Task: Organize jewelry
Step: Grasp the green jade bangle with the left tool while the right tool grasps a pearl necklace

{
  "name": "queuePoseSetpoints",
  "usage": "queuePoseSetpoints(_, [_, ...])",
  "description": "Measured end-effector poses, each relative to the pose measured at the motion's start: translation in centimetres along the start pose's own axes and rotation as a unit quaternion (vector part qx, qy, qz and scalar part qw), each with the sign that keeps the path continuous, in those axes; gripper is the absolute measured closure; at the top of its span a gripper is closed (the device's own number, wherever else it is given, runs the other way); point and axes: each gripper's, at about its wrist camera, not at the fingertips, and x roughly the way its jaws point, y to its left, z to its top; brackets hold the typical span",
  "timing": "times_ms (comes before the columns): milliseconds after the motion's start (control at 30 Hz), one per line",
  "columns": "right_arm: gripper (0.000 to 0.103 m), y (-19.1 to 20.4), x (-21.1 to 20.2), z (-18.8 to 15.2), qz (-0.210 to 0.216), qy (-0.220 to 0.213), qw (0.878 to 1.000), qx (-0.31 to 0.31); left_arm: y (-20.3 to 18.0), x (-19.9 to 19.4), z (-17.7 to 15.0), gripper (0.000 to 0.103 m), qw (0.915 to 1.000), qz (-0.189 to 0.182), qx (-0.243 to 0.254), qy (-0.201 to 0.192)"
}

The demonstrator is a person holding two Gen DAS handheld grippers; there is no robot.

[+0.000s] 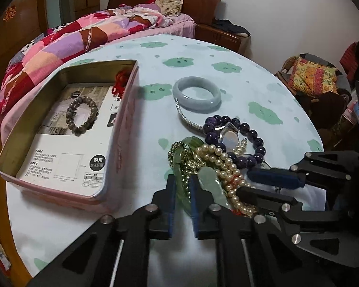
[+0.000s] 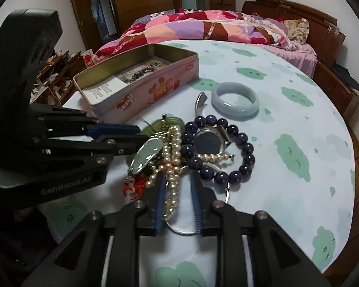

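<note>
A tangled pile of jewelry lies on the table: a pearl necklace [image 1: 223, 165] [image 2: 173, 143], a purple bead bracelet [image 1: 249, 143] [image 2: 229, 148], a watch [image 1: 229, 140] [image 2: 209, 142], green jade pieces [image 1: 209, 179] and a pale jade bangle [image 1: 196, 92] [image 2: 235, 100]. A pink tin [image 1: 67, 129] [image 2: 141, 83] holds a brown bead bracelet [image 1: 82, 116]. My left gripper [image 1: 182, 179] [image 2: 134, 134] is narrowly open around a green jade strand. My right gripper [image 2: 178, 184] [image 1: 247, 184] is partly open around the pearl necklace.
The round table [image 1: 227, 55] has a light cloth with green cloud prints. A bed with a patchwork quilt [image 1: 83, 35] stands behind it. A red cord [image 1: 120, 81] lies in the tin's far corner. A silver bangle [image 2: 186, 229] lies under my right gripper.
</note>
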Motion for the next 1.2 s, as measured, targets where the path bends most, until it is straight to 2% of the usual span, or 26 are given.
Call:
queuePoseSetpoints(33, [0.091, 0.0, -0.1, -0.1, 0.008, -0.001, 1.0, 0.0, -0.1, -0.2, -0.1, 0.098, 1.0, -0.001, 0.003, -0.002])
queuePoseSetpoints(100, [0.095, 0.2, -0.2, 0.0, 0.002, -0.005, 1.0, -0.006, -0.1, -0.5, -0.1, 0.098, 1.0, -0.001, 0.005, -0.008])
queuePoseSetpoints(467, [0.095, -0.8, -3.2, 1.2, -0.008, -0.062, 0.998, 0.017, -0.4, -4.2, 1.1, 0.098, 0.9973, 0.005, 0.022, -0.07])
queuePoseSetpoints(733, [0.095, -1.0, -5.0, 2.1, -0.007, -0.096, 0.995, 0.024, -0.5, -7.5, 2.5, 0.098, 0.9924, -0.001, 0.025, -0.121])
queuePoseSetpoints(867, [0.095, -1.1, -6.1, 2.5, -0.009, -0.118, 0.993, 0.026, 0.0, -8.0, 3.0, 0.098, 0.9914, 0.001, 0.017, -0.13])
queuePoseSetpoints(1200, [0.095, -3.8, -5.7, 2.3, -0.037, -0.111, 0.991, 0.059, 0.4, -9.6, 3.6, 0.098, 0.9878, -0.003, 0.011, -0.155])
